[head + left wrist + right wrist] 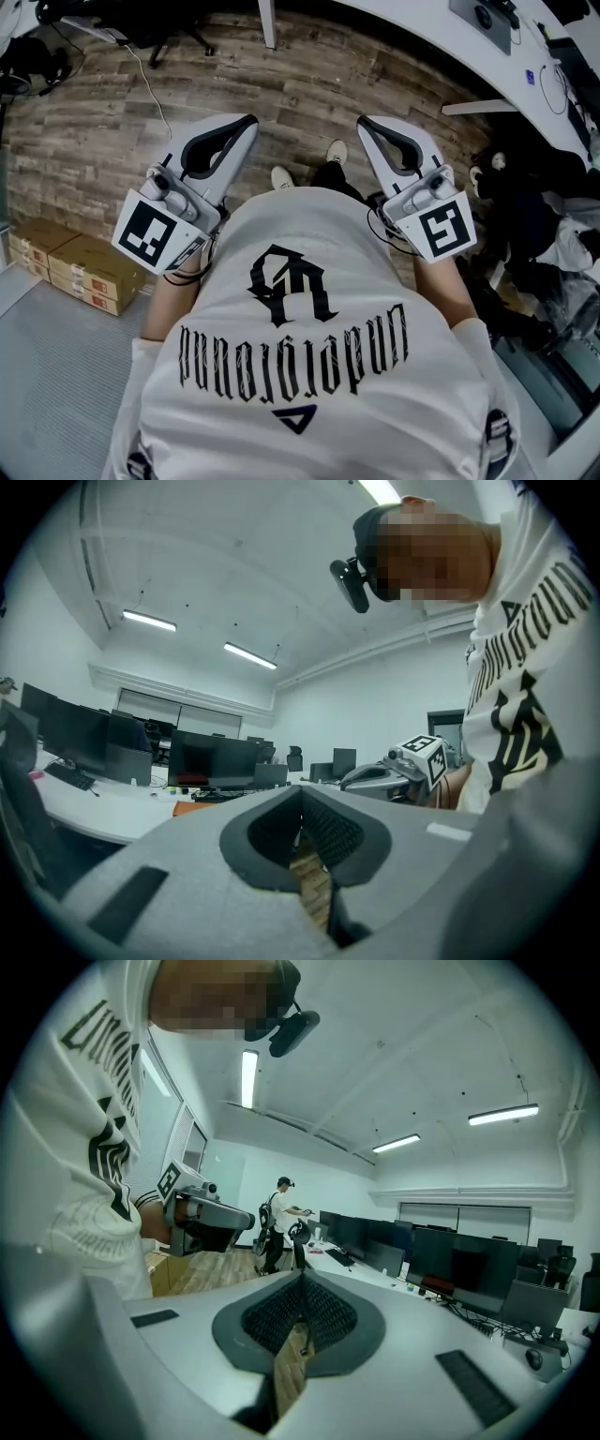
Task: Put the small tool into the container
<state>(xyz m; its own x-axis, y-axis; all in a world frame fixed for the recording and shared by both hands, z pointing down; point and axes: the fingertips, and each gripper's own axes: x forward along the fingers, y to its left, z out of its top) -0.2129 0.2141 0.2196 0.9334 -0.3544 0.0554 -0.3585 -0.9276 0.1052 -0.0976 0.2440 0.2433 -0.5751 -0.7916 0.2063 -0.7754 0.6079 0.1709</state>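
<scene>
No small tool and no container shows in any view. In the head view my left gripper [249,123] and right gripper [365,124] are held at chest height, side by side, pointing forward over the wooden floor. Both have their jaws shut with nothing between them. The left gripper view has its dark pads [323,829] meeting at the tip, and my right gripper [386,774] is off to the side. In the right gripper view the ribbed pads [323,1314] touch as well, and my left gripper [208,1215] is at the left.
Cardboard boxes [82,269] lie on the floor at the left. A curved white desk [441,42] runs along the top right, with dark bags and clutter [530,216] below it. Another person [277,1223] stands by desks with monitors [469,1265].
</scene>
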